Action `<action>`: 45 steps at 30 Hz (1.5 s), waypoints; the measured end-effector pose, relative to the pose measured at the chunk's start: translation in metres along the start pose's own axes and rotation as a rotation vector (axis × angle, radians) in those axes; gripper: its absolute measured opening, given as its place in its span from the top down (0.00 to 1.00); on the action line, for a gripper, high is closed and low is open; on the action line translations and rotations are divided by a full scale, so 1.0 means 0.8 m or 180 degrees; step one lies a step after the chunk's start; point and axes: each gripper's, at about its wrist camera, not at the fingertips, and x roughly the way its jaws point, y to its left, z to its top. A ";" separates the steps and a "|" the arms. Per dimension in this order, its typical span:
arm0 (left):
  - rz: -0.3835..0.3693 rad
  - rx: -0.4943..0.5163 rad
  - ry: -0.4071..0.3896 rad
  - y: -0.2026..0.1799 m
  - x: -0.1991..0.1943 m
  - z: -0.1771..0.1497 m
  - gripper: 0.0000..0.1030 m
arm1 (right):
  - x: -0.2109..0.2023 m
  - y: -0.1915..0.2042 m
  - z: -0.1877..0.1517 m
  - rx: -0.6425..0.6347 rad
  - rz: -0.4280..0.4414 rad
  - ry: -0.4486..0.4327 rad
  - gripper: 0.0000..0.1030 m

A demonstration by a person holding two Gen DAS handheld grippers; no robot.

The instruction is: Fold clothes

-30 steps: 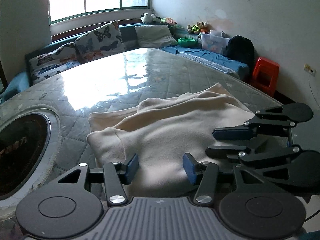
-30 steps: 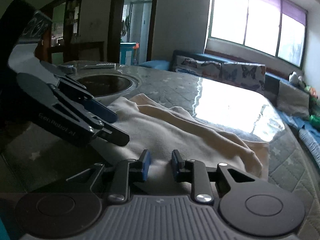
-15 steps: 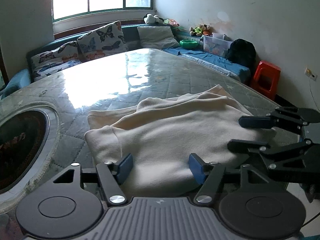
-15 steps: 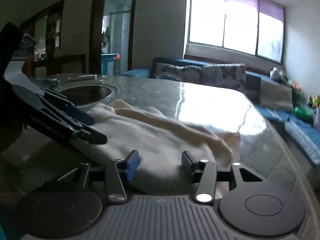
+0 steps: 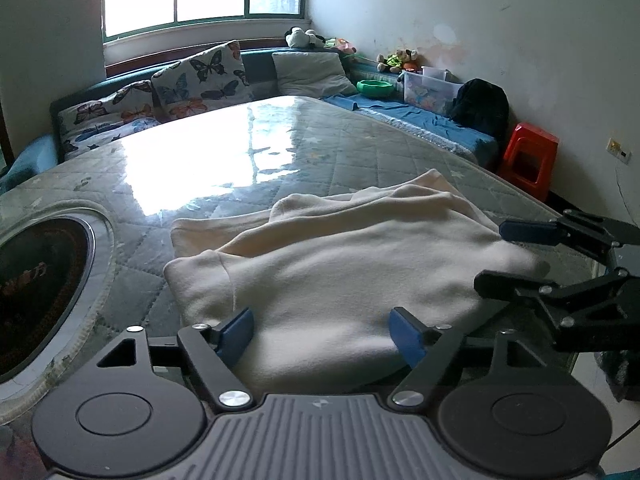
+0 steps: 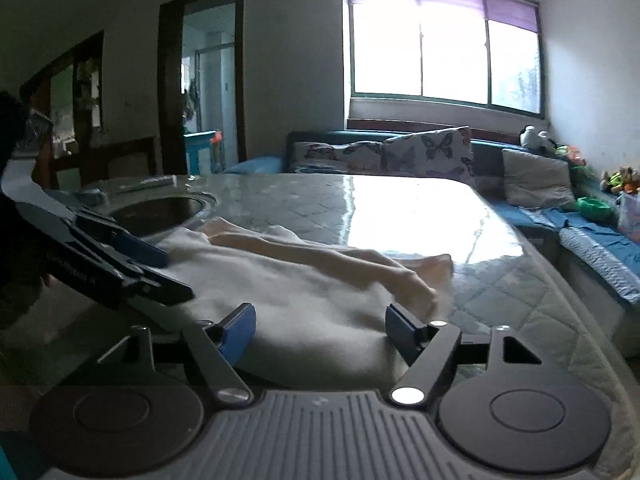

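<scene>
In the left wrist view, the cream garment point(image 5: 344, 272) lies doubled over on the quilted mattress point(image 5: 320, 148), filling the middle of the frame with a sleeve end at 9 o'clock; the left gripper point(image 5: 322, 334) hangs at its near edge, fingers wide and empty, with the right gripper point(image 5: 504, 256) at 3 o'clock, likewise spread. In the right wrist view, the garment point(image 6: 304, 292) sits centre, the right gripper point(image 6: 320, 334) wide apart holding nothing and the left gripper point(image 6: 160, 276) at 9 o'clock, so I judge one fold laid down and released, with further folds and tidying left.
</scene>
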 end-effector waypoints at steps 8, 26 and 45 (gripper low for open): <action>-0.0025 -0.0009 0.0021 0.000 0.000 0.000 0.18 | 0.000 -0.006 0.001 0.0083 -0.0147 -0.0030 0.06; -0.0082 0.0004 0.0028 -0.004 0.002 -0.001 0.06 | 0.005 -0.022 -0.018 -0.0035 -0.0682 -0.0048 0.00; 0.0402 -0.0368 -0.0030 0.056 -0.002 0.040 0.00 | 0.015 -0.037 0.027 -0.0385 -0.0920 0.0021 0.00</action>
